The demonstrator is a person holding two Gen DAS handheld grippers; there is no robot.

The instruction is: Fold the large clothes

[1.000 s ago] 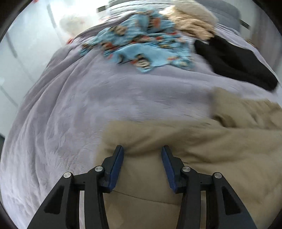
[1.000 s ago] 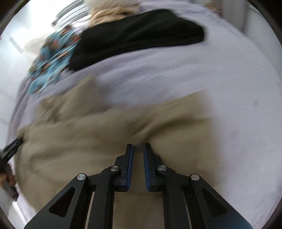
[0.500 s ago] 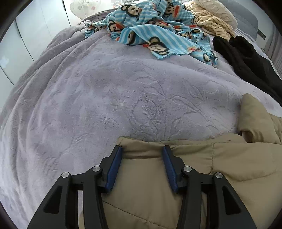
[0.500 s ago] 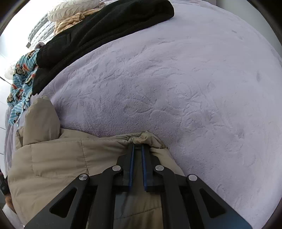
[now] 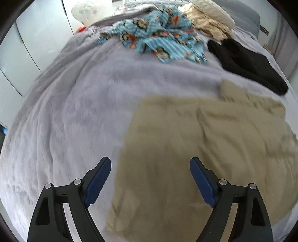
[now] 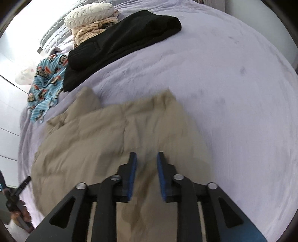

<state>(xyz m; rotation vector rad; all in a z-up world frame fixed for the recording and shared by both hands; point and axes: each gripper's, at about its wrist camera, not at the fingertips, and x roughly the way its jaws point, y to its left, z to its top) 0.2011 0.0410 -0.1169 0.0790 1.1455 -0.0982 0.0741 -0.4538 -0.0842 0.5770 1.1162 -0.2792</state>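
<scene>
You see a tan jacket (image 5: 204, 141) on a soft light purple blanket (image 5: 74, 111). Behind it lies a black piece of clothing (image 5: 247, 65). Next to that is a bright blue striped cloth (image 5: 160, 37) with monkey faces and bits of red. A cream cloth with thin stripes (image 6: 89, 32) sits under a white pillow (image 6: 89, 13). Your gripper pads (image 5: 96, 178) are dark blue.

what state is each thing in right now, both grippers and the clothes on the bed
left gripper: open wide, holding nothing
right gripper: open, holding nothing
tan jacket: lying spread on the bed, released
black garment: lying loose, unfolded
blue monkey-print fabric: crumpled
striped beige garment: bunched up
</scene>
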